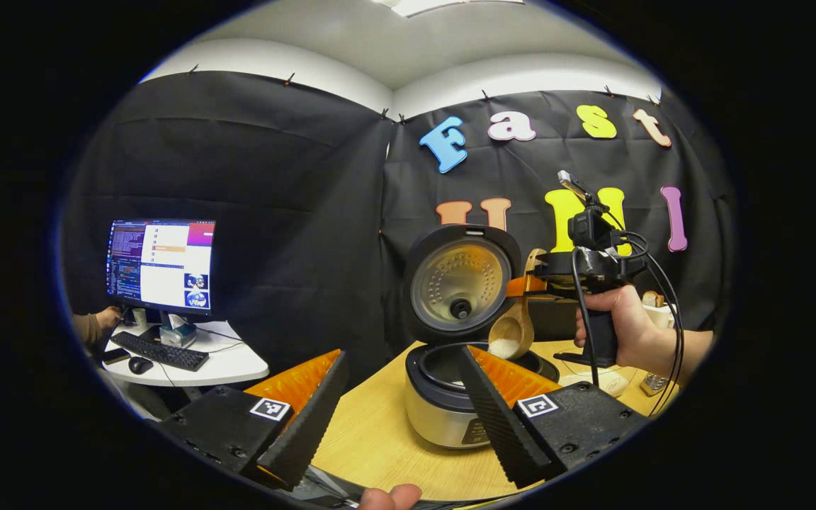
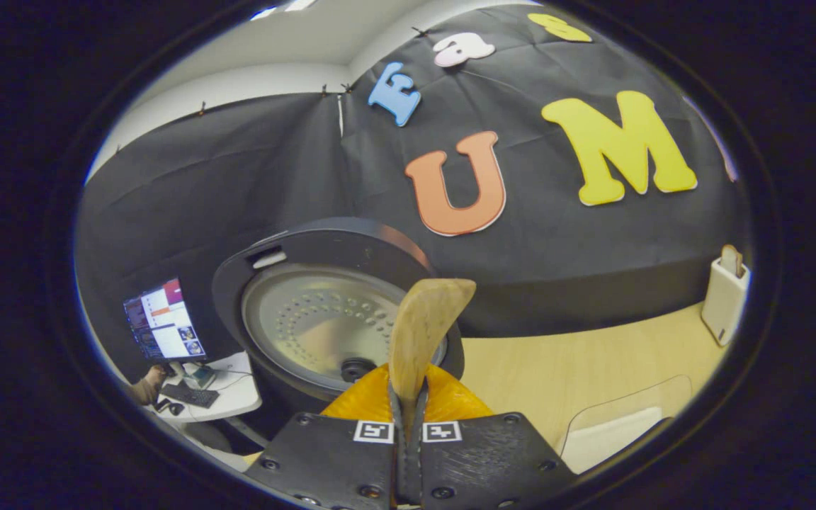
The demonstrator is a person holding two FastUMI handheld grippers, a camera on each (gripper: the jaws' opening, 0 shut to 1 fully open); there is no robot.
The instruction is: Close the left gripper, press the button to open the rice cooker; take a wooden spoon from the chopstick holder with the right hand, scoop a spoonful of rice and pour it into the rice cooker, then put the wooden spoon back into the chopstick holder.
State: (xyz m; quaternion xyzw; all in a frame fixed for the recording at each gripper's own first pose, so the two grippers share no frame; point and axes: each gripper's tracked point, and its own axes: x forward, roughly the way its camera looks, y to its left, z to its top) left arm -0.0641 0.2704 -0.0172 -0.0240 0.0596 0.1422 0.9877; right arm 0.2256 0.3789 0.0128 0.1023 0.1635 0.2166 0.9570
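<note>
On the far left of the left gripper view, a monitor (image 1: pixel 161 263) glows on a white desk (image 1: pixel 227 361) with a keyboard (image 1: pixel 159 350) and mouse (image 1: pixel 140 365). Next comes the left gripper (image 1: pixel 394 418), its fingers spread wide and grasping nothing, hovering over the wooden table (image 1: pixel 372 439). Between those fingers sits the cooker (image 1: pixel 443 404), lid (image 1: pixel 459 283) standing open (its pot mostly hidden behind a finger, so contents can't be told). Just right, above the rim, hangs the spoon (image 1: pixel 514 327), bowl down with white rice (image 1: pixel 503 347) in it, pinched by the right gripper (image 1: pixel 537 273) in a hand (image 1: pixel 624 322).

From the right gripper view, the fingers are clenched on the spoon's handle (image 2: pixel 418 333), the lid's dimpled inner plate (image 2: pixel 323 329) is close behind, and at far right stands a white holder (image 2: pixel 723 301) with a wooden piece poking out.
</note>
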